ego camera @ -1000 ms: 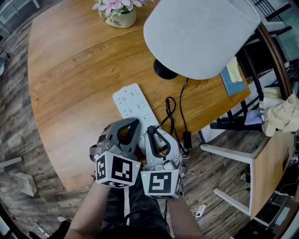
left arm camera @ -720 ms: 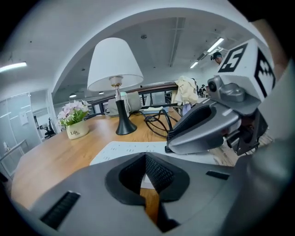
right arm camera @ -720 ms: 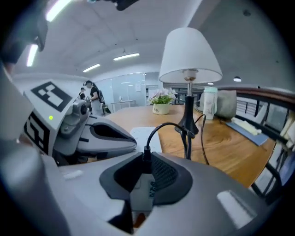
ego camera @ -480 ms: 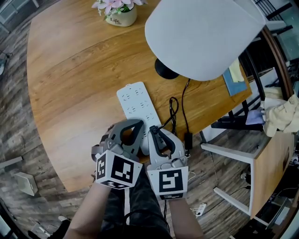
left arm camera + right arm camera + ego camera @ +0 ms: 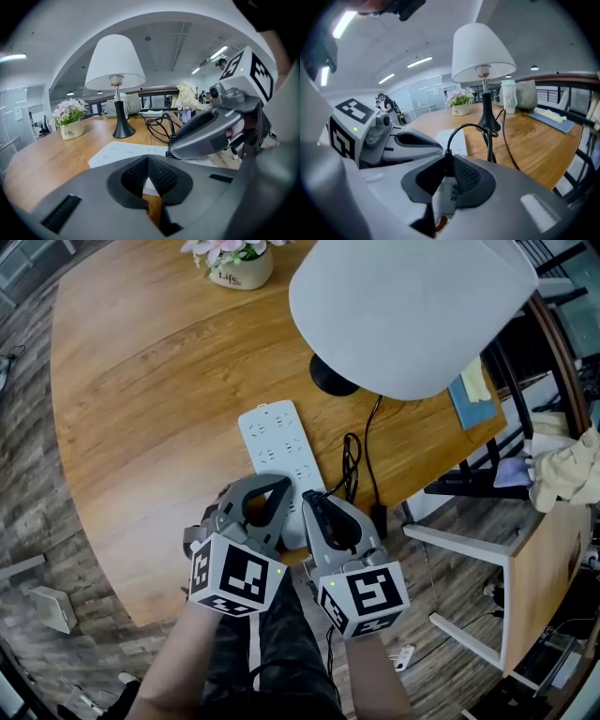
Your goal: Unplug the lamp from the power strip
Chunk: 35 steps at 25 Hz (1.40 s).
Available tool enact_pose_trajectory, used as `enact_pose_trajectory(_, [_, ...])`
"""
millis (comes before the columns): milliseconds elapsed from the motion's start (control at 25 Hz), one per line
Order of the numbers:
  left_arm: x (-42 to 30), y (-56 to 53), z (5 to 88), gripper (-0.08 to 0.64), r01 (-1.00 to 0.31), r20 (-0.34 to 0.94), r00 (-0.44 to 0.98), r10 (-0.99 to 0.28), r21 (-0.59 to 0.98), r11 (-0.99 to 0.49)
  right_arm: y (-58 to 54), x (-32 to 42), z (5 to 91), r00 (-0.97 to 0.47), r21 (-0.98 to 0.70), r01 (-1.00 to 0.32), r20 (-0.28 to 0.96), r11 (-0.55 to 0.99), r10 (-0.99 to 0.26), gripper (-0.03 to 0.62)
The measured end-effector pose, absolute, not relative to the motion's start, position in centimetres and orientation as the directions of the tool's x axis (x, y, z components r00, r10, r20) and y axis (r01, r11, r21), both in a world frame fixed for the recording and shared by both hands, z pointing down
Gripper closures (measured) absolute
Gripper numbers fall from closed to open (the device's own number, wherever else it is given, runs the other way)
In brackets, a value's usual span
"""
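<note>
White lamp plug [image 5: 448, 196] sat pinched between the jaws of the right gripper [image 5: 449, 164] at the power strip [image 5: 279, 446]; the left gripper [image 5: 148, 163] had its jaws pressed together.

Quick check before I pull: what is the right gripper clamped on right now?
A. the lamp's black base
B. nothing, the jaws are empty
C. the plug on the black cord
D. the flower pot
C: in the right gripper view, the right gripper has its pads closed on the plug, with the black cord running out from between them.
</note>
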<state>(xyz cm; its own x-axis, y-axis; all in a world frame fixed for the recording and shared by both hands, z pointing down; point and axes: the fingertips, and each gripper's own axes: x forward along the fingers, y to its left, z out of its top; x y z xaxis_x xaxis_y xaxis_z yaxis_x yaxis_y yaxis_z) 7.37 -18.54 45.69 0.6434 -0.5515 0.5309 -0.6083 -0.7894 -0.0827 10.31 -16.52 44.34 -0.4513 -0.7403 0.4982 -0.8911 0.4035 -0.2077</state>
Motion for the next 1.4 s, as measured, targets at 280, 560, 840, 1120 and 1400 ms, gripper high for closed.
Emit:
enact_pose_trajectory(280, [7.5,-18.8,45.7,0.566,-0.613,0.533,0.640,-0.554,-0.081,-0.786,-16.5,9.6,43.9,-0.341,0.028,-0.910,0.517,0.413,-0.785,0.526])
enact_pose_trajectory(560, [7.5,-18.8,45.7,0.566,-0.614,0.534,0.643,-0.548,-0.068,-0.787,-16.6,10.2,44.1,-0.400,-0.146,-0.914,0.488,0.379,-0.776,0.526])
enact_pose_trajectory(840, [7.6,-18.8,45.7,0.566,-0.621,0.530,0.644,-0.552,-0.058,-0.781,-16.5,9.8,43.9,-0.369,-0.041,-0.915,0.484,0.401,-0.794,0.528])
enact_pose_trajectory(1120, [7.4,-18.8,45.7,0.566,-0.626,0.523,0.646,-0.556,-0.054,-0.778,-16.4,9.6,43.8,-0.374,-0.020,-0.910,0.473,0.415,-0.798,0.527])
enact_pose_trajectory(1400, [7.5,-18.9,45.6,0.566,-0.630,0.523,0.645,-0.558,-0.051,-0.775,-16.5,10.2,43.9,-0.386,-0.093,-0.915,0.485,0.393,-0.785,0.528])
